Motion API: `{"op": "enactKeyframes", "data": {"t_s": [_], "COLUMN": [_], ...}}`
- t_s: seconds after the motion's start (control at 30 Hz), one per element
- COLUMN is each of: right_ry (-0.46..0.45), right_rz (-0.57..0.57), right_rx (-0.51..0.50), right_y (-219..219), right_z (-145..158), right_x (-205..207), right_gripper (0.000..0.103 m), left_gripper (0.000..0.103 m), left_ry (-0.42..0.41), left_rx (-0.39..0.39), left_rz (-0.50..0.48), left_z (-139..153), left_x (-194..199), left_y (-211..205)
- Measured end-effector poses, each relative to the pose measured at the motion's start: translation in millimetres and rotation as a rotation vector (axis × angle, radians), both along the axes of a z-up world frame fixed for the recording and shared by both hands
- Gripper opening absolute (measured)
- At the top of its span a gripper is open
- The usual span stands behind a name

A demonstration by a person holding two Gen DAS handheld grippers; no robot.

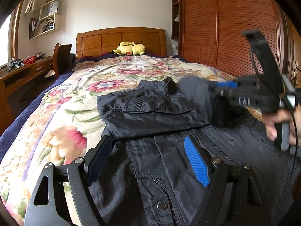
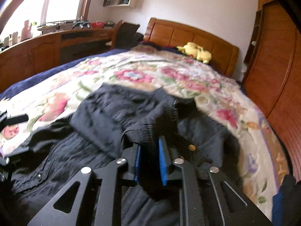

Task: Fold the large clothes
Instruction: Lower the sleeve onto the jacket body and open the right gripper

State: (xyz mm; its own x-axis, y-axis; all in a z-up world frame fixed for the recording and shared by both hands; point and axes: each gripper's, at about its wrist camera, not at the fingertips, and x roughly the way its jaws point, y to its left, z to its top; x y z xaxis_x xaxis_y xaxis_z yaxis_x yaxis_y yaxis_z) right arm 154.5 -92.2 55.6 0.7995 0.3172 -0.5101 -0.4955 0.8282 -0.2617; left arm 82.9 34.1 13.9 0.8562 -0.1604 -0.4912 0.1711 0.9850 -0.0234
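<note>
Jacket (image 1: 150, 113) on floral bedspread (image 1: 75, 98), left gripper (image 1: 148, 162) spread wide, right gripper (image 2: 149, 162) seemingly pinching its sleeve (blurred).

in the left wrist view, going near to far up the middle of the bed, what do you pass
left gripper open over the jacket → dark jacket → floral bedspread → yellow plush toy → wooden headboard
</note>
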Motion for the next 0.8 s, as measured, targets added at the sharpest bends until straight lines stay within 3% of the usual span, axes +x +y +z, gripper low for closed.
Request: {"op": "enactKeyframes", "data": {"t_s": [0.07,0.23,0.3,0.37,0.6,0.8], "right_ry": [0.046,0.135,0.148,0.158,0.128,0.132], "right_rz": [0.004,0.022,0.031,0.040,0.009,-0.110], "right_rx": [-0.014,-0.047,-0.047,-0.036,-0.033,0.001], "right_y": [-1,-12,-19,-27,-48,-84], "right_z": [-6,-21,-20,-18,-19,-33], "right_x": [1,-4,-2,-8,-24,-17], "right_gripper": [0.033,0.041,0.049,0.065,0.066,0.066], "left_gripper": [0.081,0.081,0.081,0.081,0.081,0.081], "left_ry": [0.001,0.002,0.003,0.005,0.005,0.011], "left_rx": [0.000,-0.001,-0.002,-0.001,0.008,0.004], "left_rz": [0.001,0.003,0.003,0.004,0.005,0.002], "left_z": [0,0,0,-1,-2,-3], "left_x": [0,-1,-1,-1,-2,-1], "left_y": [0,1,1,2,-1,-2]}}
